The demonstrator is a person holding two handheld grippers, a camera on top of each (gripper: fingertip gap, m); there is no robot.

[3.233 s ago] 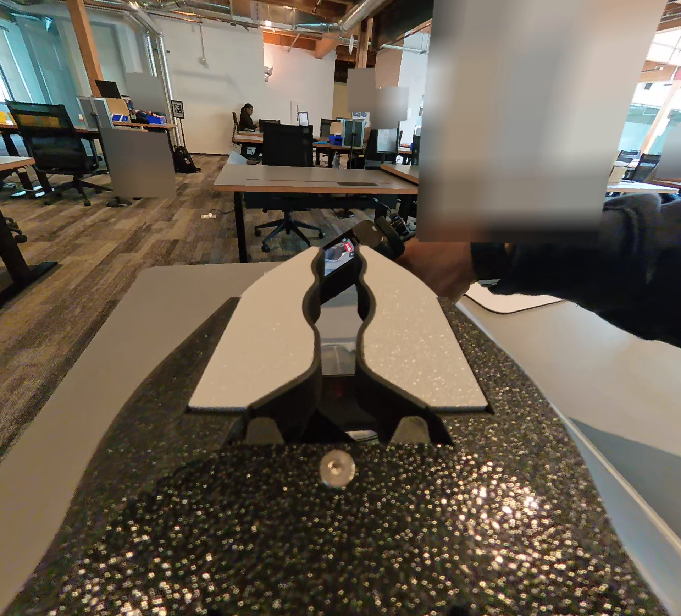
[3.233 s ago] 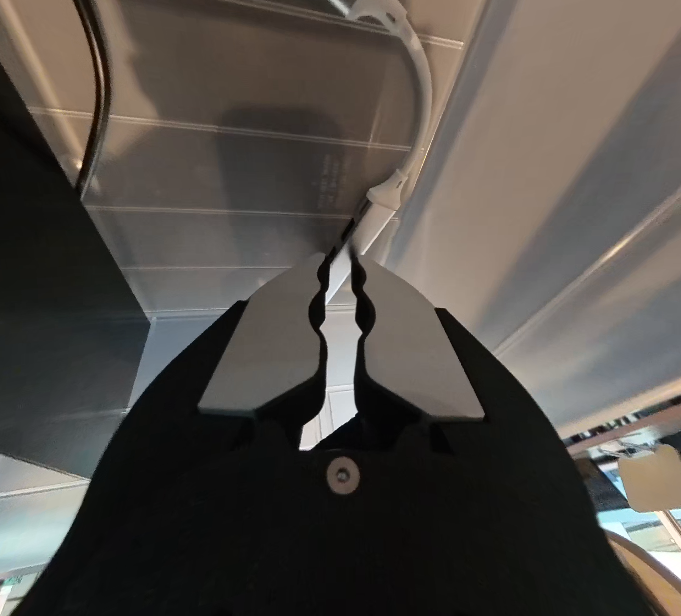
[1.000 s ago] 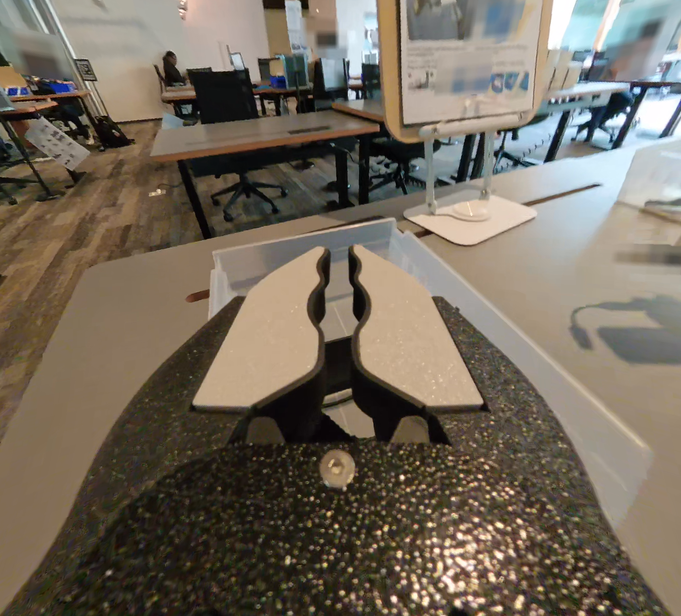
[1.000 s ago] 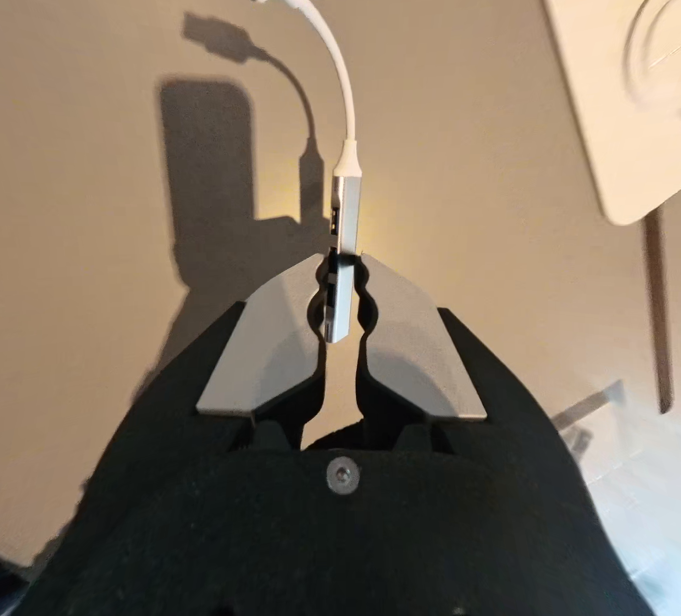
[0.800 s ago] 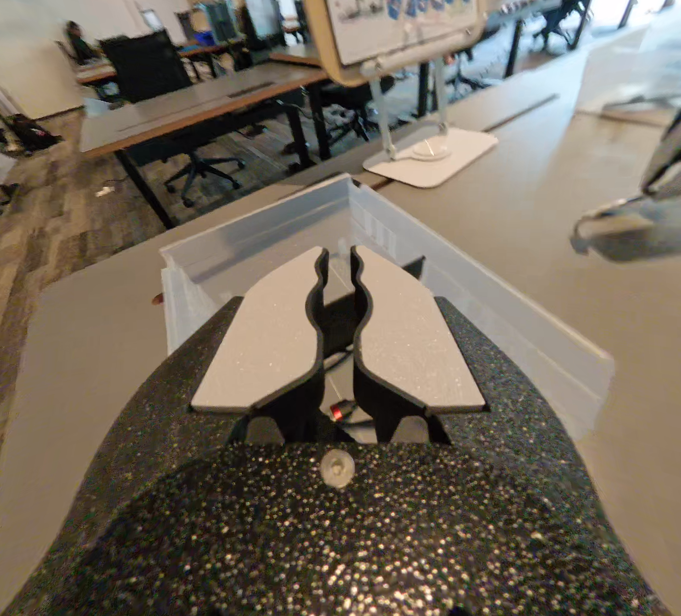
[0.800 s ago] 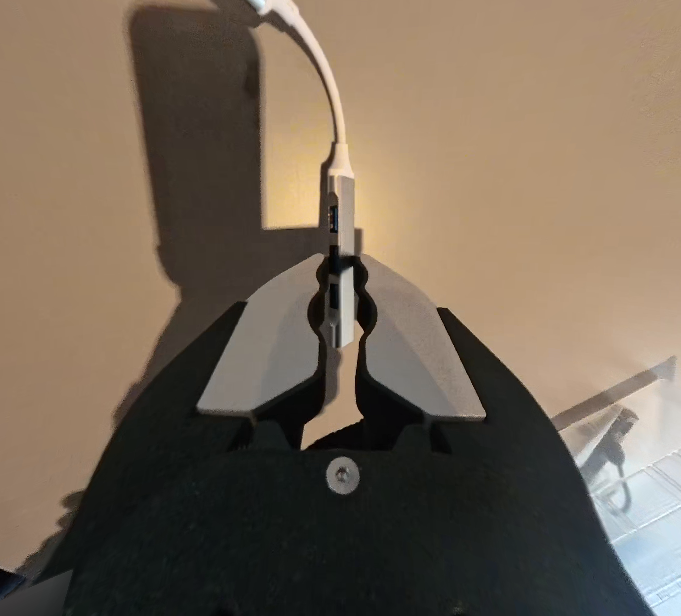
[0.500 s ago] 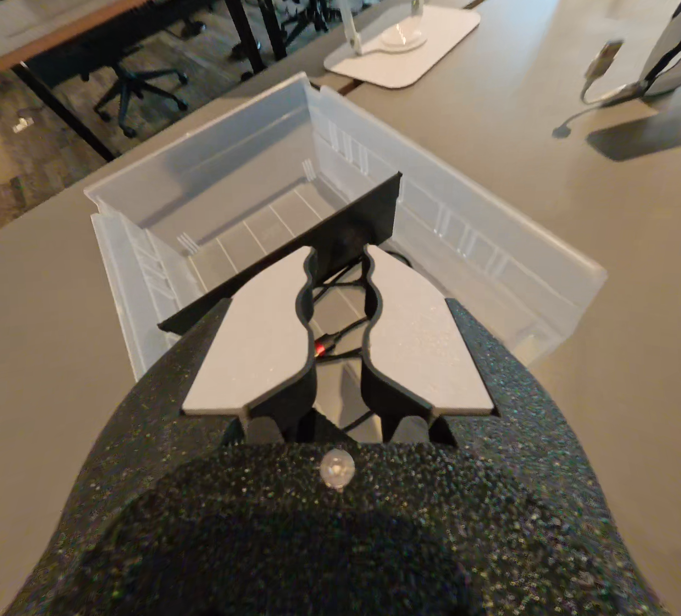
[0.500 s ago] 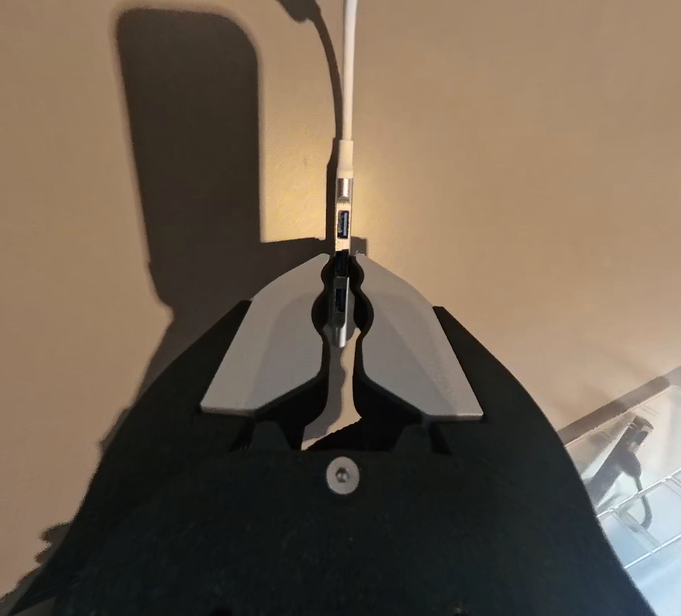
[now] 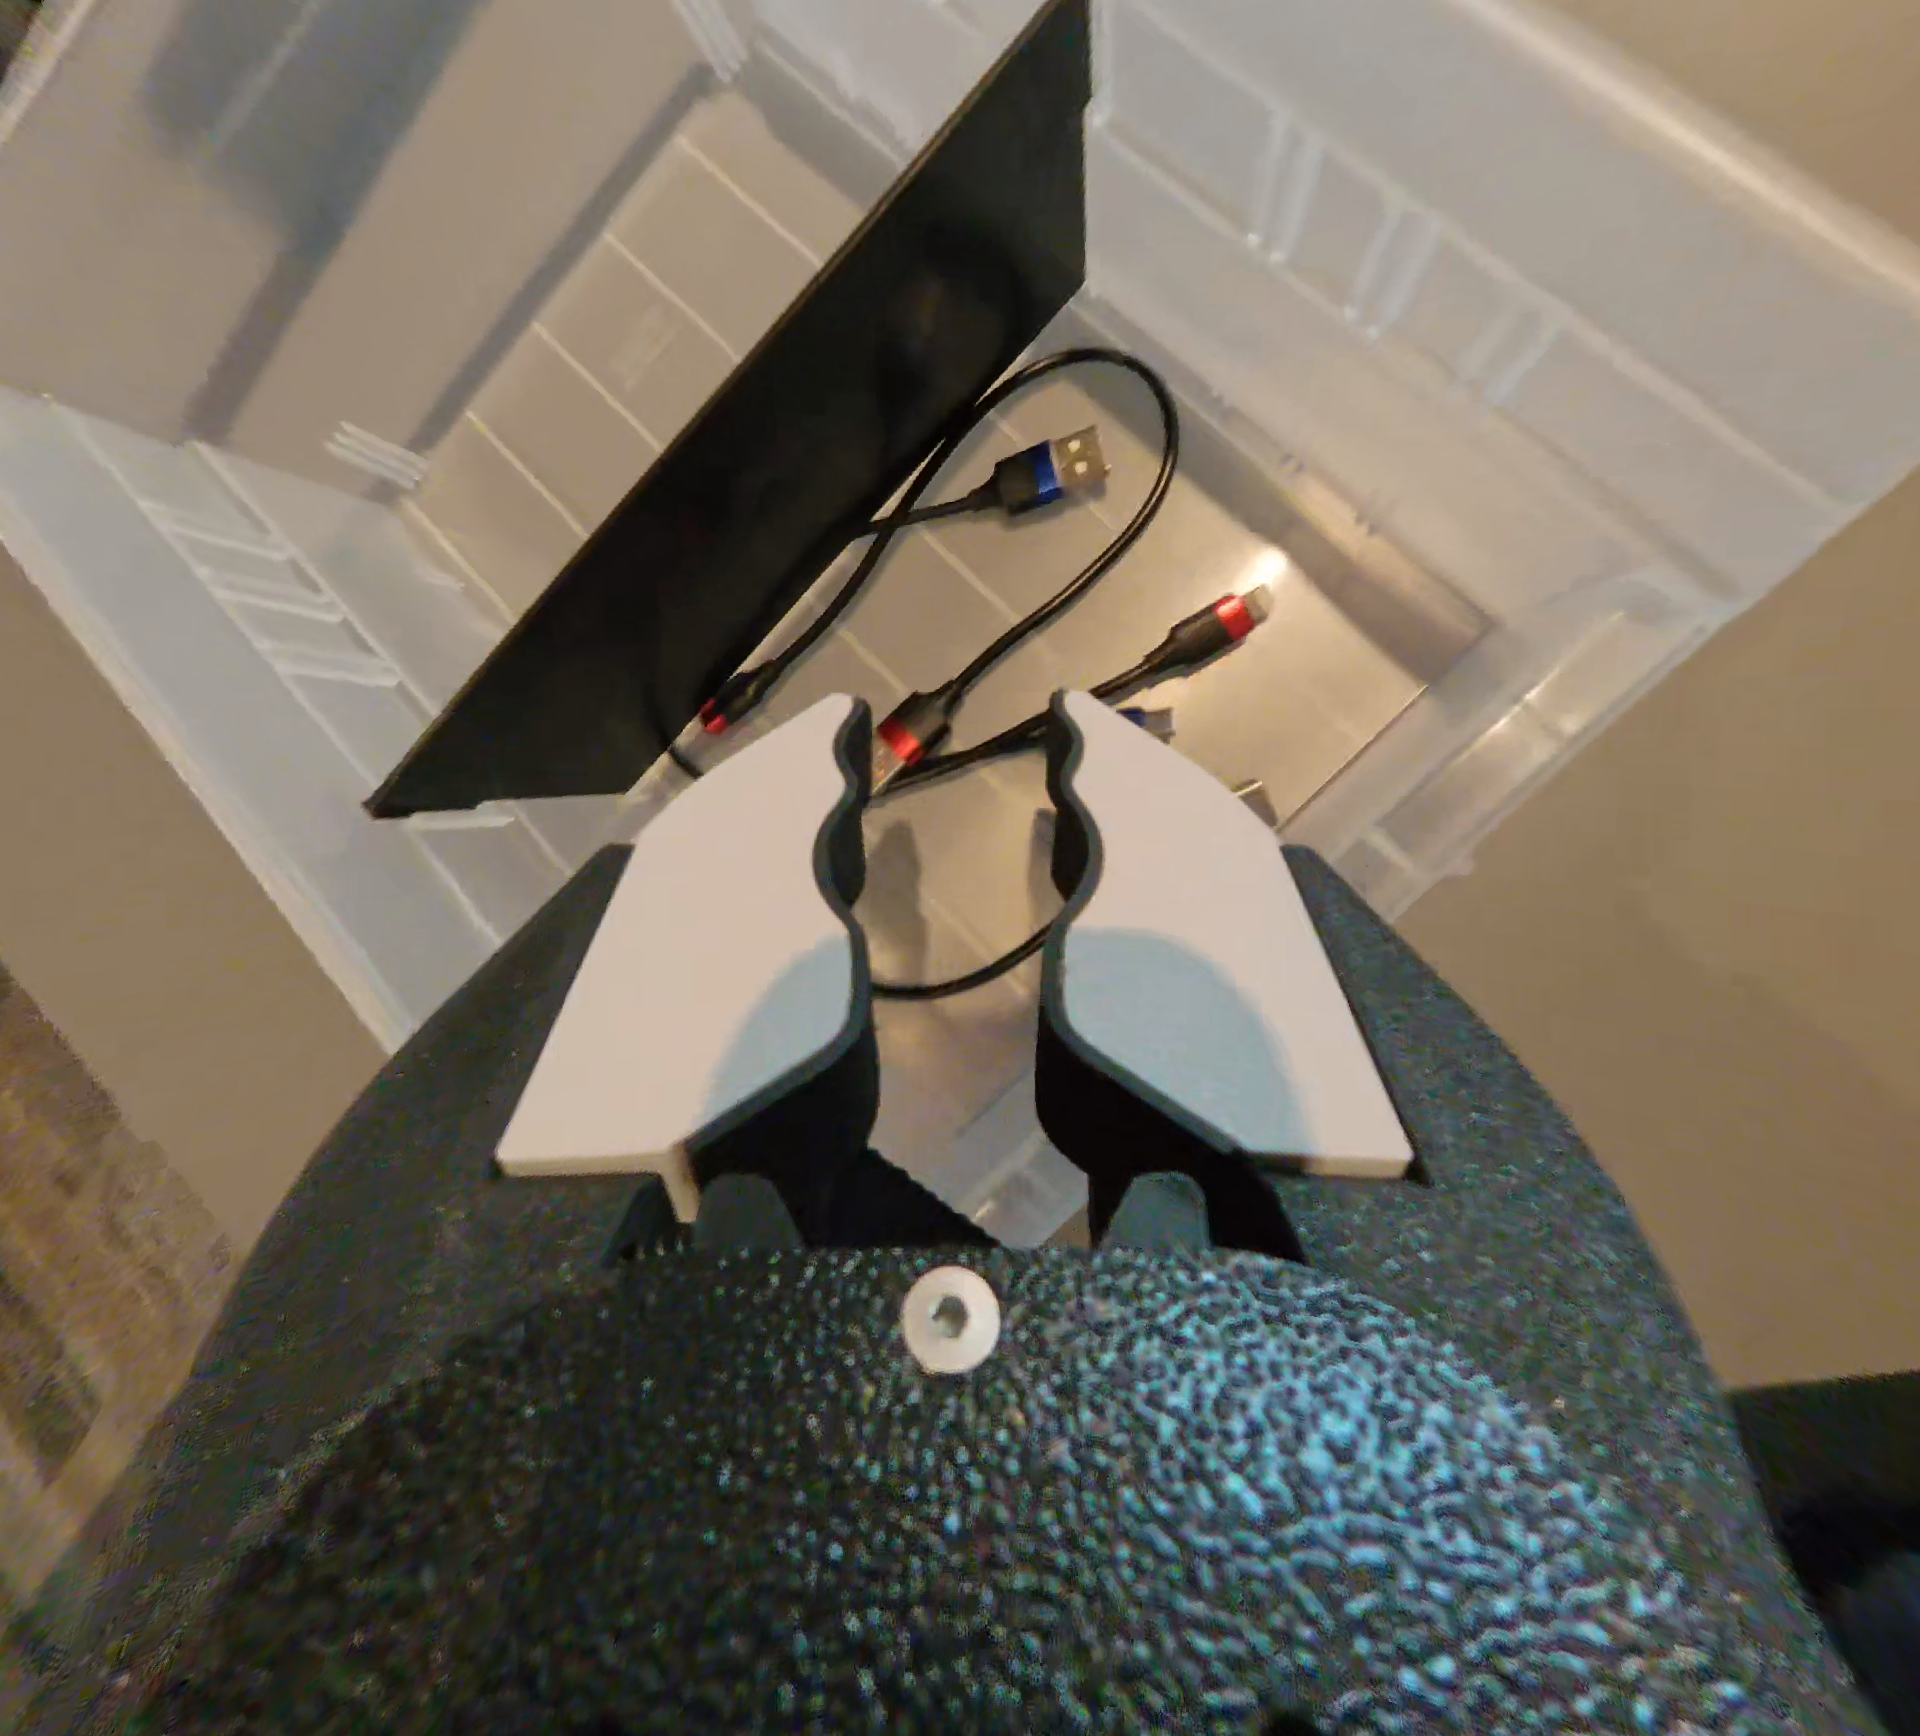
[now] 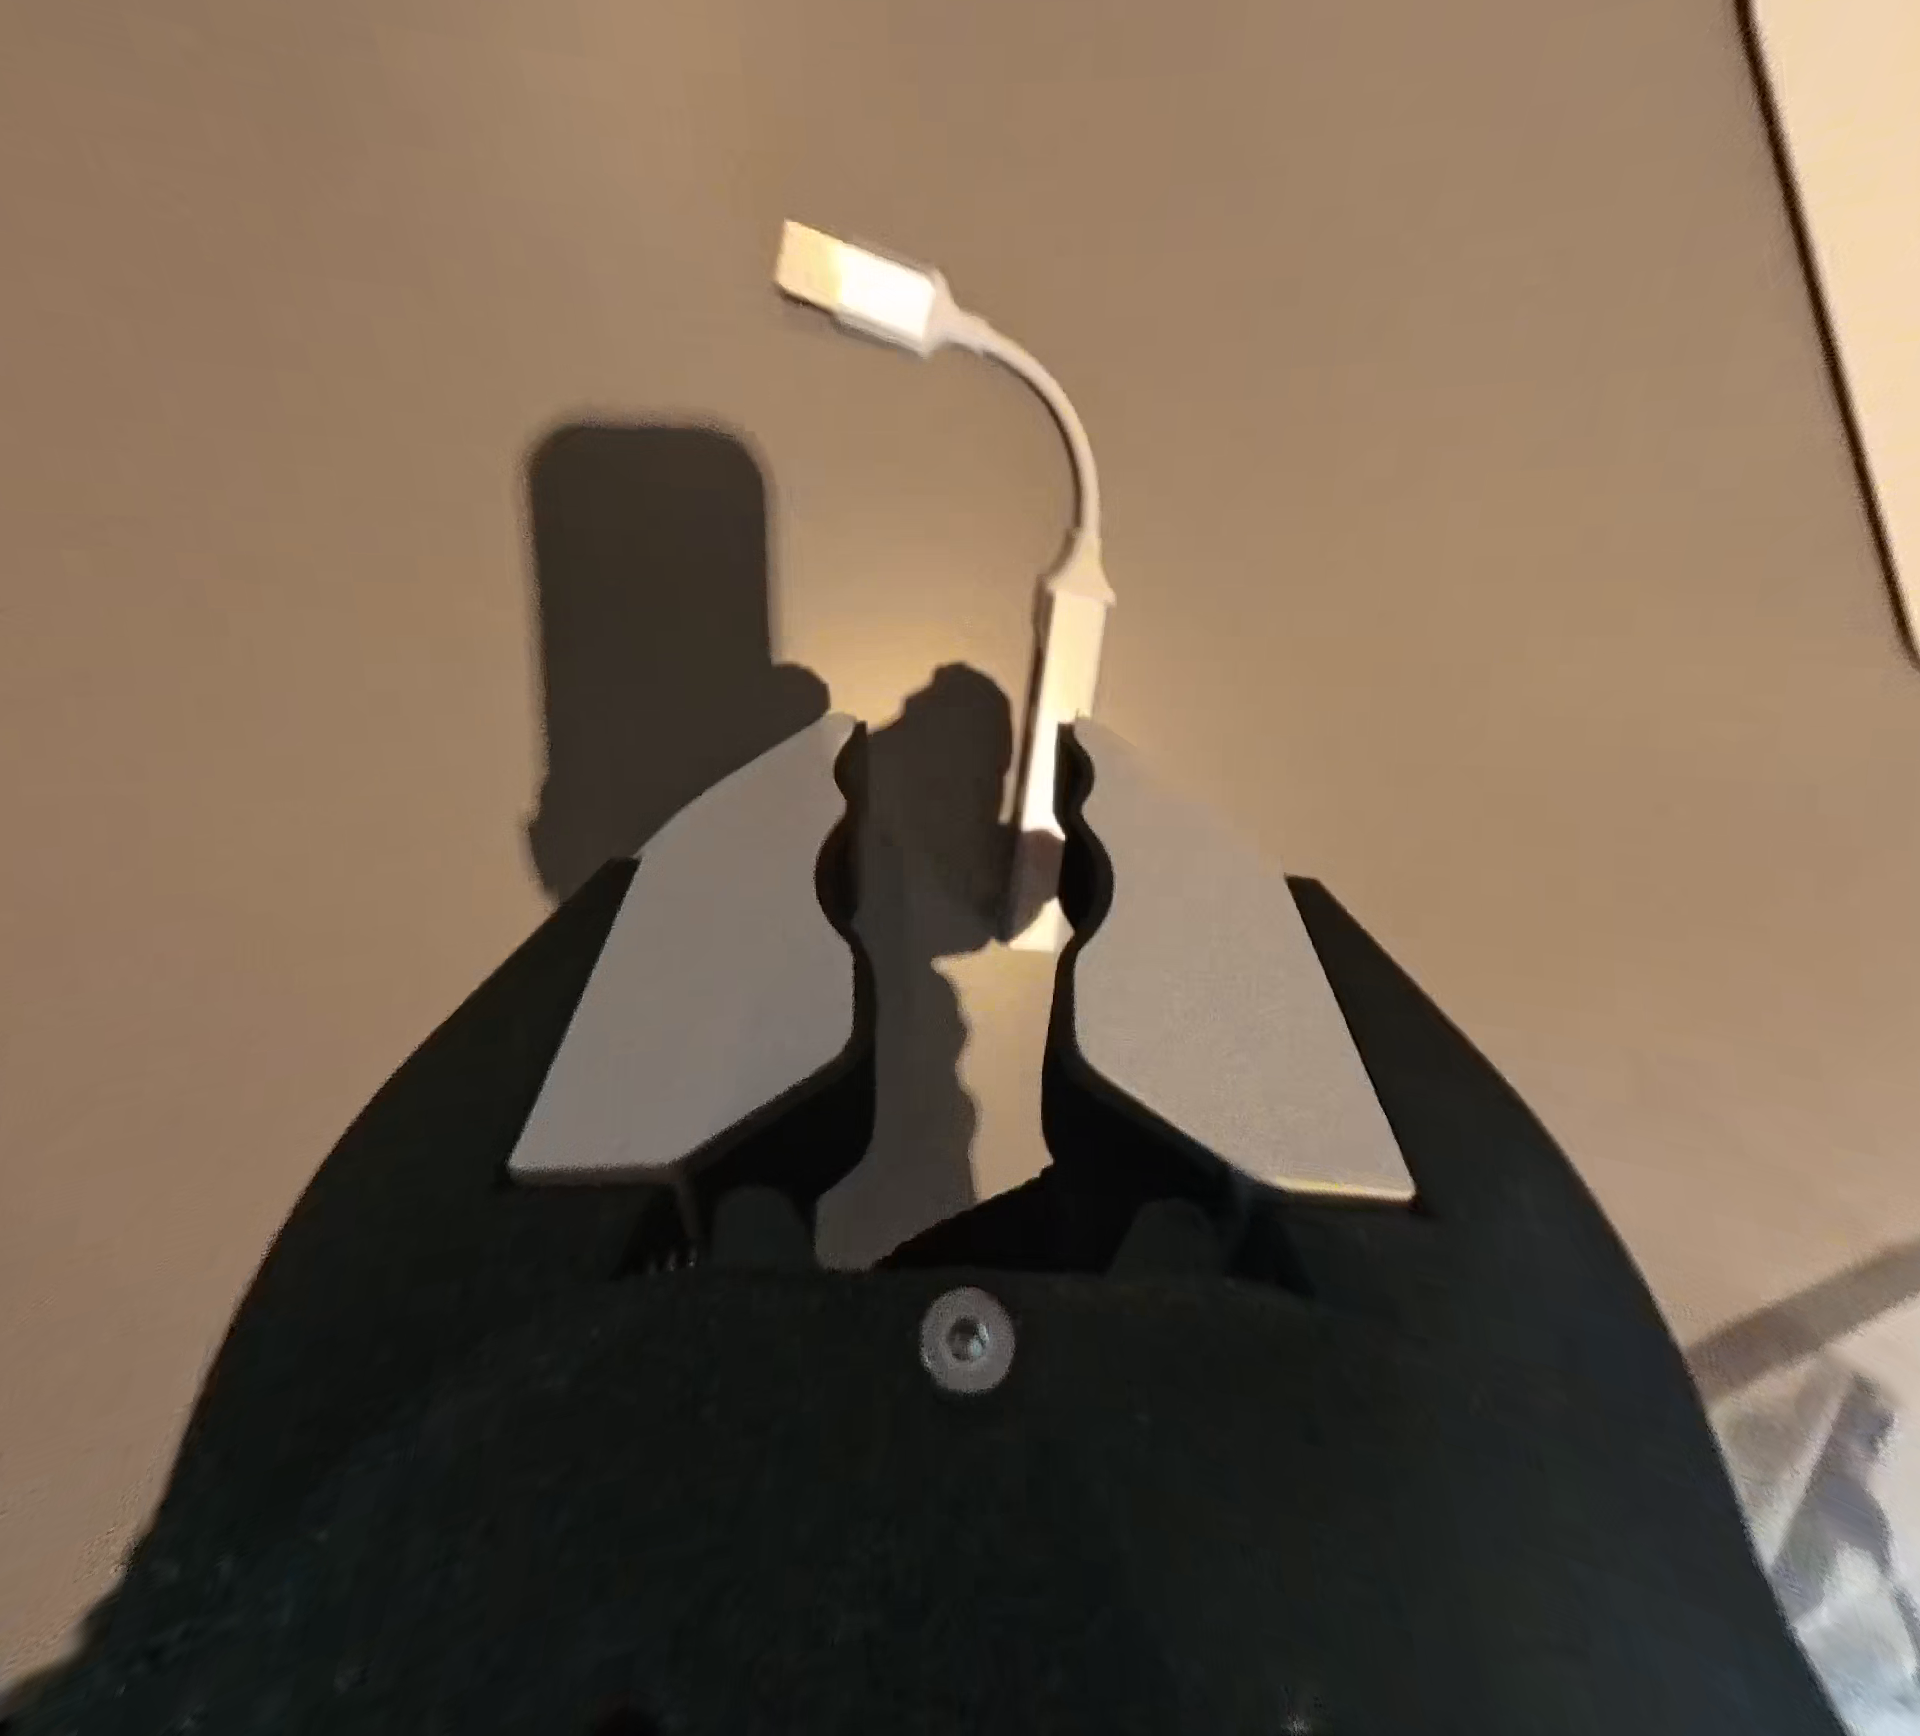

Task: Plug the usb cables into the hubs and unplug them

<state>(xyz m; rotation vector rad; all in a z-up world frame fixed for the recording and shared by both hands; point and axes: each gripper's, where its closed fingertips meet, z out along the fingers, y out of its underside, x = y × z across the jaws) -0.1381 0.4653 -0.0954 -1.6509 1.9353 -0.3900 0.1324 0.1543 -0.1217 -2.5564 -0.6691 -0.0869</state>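
Observation:
My left gripper point(image 9: 956, 720) is open, pointing down into a clear plastic bin point(image 9: 1558, 398). Black USB cables lie on the bin floor: one plug with a red collar point(image 9: 912, 737) sits just beyond my fingertips near the left finger, one with a blue collar point(image 9: 1044, 476) lies farther in, and a small red-collared connector point(image 9: 1231, 616) is at the right. My right gripper point(image 10: 961, 730) is open over the tan table point(image 10: 416, 232). A silver USB hub point(image 10: 1060, 720) with a short white cable point(image 10: 1075, 450) and silver plug point(image 10: 862, 289) lies by the right finger, apart from the left one.
A black divider panel point(image 9: 831, 439) stands slanted across the bin, to the left of the cables. A white stand base point(image 10: 1860, 180) lies at the top right of the right wrist view. A corner of the clear bin point(image 10: 1849, 1499) shows at the bottom right. One gripper's finger ends stand about 40 centimeters off the other's.
My right gripper has opened and let go of the hub, which now lies on the table. My left gripper has tipped down into the bin and opened wider.

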